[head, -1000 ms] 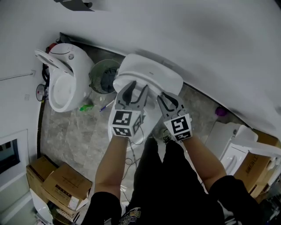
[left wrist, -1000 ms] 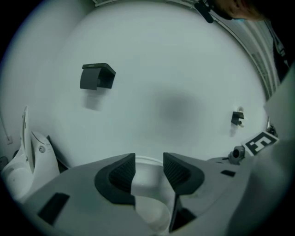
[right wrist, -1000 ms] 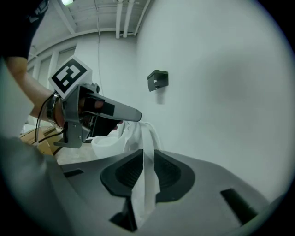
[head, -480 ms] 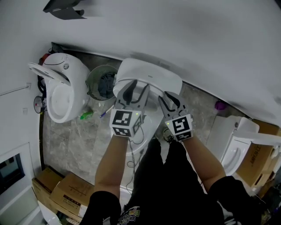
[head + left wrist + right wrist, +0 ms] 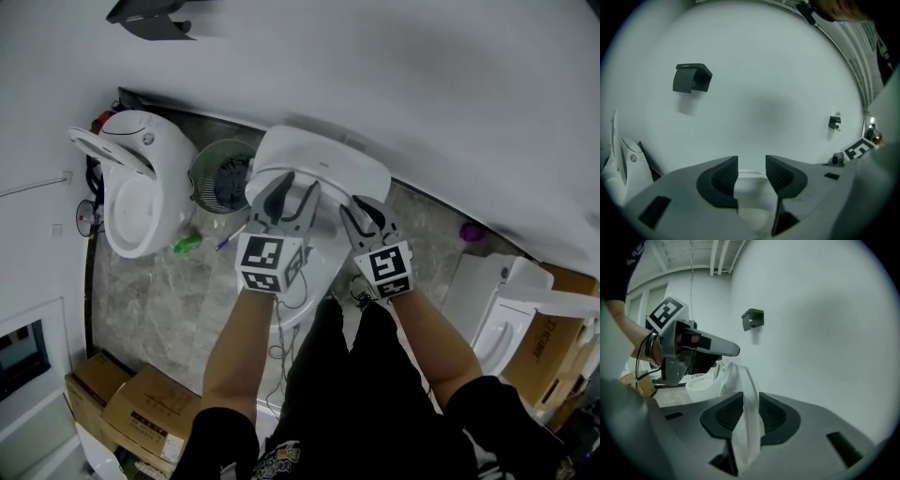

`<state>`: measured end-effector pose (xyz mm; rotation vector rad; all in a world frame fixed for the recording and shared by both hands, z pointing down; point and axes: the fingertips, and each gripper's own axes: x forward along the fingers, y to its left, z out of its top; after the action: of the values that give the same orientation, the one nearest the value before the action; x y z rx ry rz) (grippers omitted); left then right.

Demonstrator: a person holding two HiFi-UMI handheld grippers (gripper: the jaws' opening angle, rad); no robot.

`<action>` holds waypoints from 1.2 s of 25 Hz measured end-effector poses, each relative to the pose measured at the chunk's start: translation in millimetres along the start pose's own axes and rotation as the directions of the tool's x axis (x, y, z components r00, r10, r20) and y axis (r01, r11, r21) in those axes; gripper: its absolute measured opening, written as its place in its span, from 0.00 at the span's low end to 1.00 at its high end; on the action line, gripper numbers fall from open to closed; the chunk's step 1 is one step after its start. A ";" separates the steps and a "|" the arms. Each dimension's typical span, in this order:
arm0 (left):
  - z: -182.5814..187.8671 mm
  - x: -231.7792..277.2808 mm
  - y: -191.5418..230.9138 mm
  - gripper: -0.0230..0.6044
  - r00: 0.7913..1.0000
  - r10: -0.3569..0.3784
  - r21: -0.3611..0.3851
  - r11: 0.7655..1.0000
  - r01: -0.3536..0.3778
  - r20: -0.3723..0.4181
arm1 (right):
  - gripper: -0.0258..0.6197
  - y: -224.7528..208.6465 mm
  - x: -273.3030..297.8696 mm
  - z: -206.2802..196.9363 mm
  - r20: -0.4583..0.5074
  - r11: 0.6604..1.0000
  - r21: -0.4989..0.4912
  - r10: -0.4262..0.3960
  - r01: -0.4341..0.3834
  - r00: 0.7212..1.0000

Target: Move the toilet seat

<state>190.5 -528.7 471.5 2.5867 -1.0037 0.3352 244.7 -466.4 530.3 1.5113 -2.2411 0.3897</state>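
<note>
A white toilet [image 5: 323, 164] stands against the wall below my two grippers. Its thin white seat [image 5: 746, 394] rises on edge between the pads of my right gripper [image 5: 746, 416], which is shut on it. In the head view the right gripper [image 5: 363, 217] sits at the bowl's right side. My left gripper [image 5: 289, 195] hovers over the raised seat beside the right one. Its jaws [image 5: 751, 171] stand open with nothing between them, only white porcelain beyond. The left gripper also shows in the right gripper view, to the left.
A second white toilet [image 5: 141, 183] stands at the left, with a round waste bin [image 5: 220, 178] between the two. Cardboard boxes [image 5: 131, 412] lie at the lower left, and another toilet [image 5: 506, 314] at the right. A black fixture [image 5: 691, 78] hangs on the wall.
The head view has shifted slightly. Both grippers stay at nearly the same spot over the toilet, with the right one still on the seat.
</note>
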 end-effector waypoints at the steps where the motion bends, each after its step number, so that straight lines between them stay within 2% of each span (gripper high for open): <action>1: 1.3 -1.8 -1.6 0.32 1.000 0.004 0.003 1.000 -0.004 0.001 | 0.21 0.6 -2.2 2.1 0.006 1.000 -0.002 0.004 -0.004 1.000; 6: 12.7 -17.5 -8.5 0.29 0.999 0.045 0.023 0.999 -0.045 0.015 | 0.16 0.9 -17.2 22.7 0.063 1.000 -0.019 0.026 -0.025 0.998; 9: 26.3 -37.9 -13.2 0.19 0.995 0.087 0.033 0.995 -0.089 0.051 | 0.05 4.1 -31.8 43.9 0.105 0.998 -0.030 0.060 -0.057 0.993; 12: 37.2 -67.1 -20.2 0.07 0.988 0.136 0.041 0.989 -0.139 0.069 | 0.05 13.5 -47.4 64.2 0.130 0.992 -0.054 0.124 -0.118 0.984; 15: 41.7 -101.2 -35.3 0.06 0.982 0.179 0.064 0.981 -0.183 0.065 | 0.05 22.8 -68.8 85.6 0.166 0.979 -0.090 0.195 -0.182 0.967; 18: 45.2 -141.6 -50.3 0.05 0.967 0.242 0.068 0.966 -0.248 0.086 | 0.05 37.3 -93.1 106.9 0.200 0.962 -0.128 0.264 -0.242 0.944; 21: 51.3 -186.5 -63.8 0.05 0.935 0.324 0.065 0.940 -0.336 0.145 | 0.05 56.8 -116.6 120.8 0.219 0.937 -0.176 0.335 -0.300 0.917; 24: 49.6 -232.0 -76.2 0.05 0.886 0.423 0.049 0.897 -0.439 0.187 | 0.05 78.4 -139.2 128.9 0.226 0.907 -0.206 0.410 -0.368 0.883; 30: 26.4 -316.4 -98.6 0.05 0.800 0.573 -0.066 0.818 -0.572 0.179 | 0.05 131.9 -172.4 131.8 0.211 0.838 -0.240 0.537 -0.489 0.817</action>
<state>32.3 -280.0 317.8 2.2746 -1.8573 0.2229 156.0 -335.5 331.6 0.8845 -2.8151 0.1291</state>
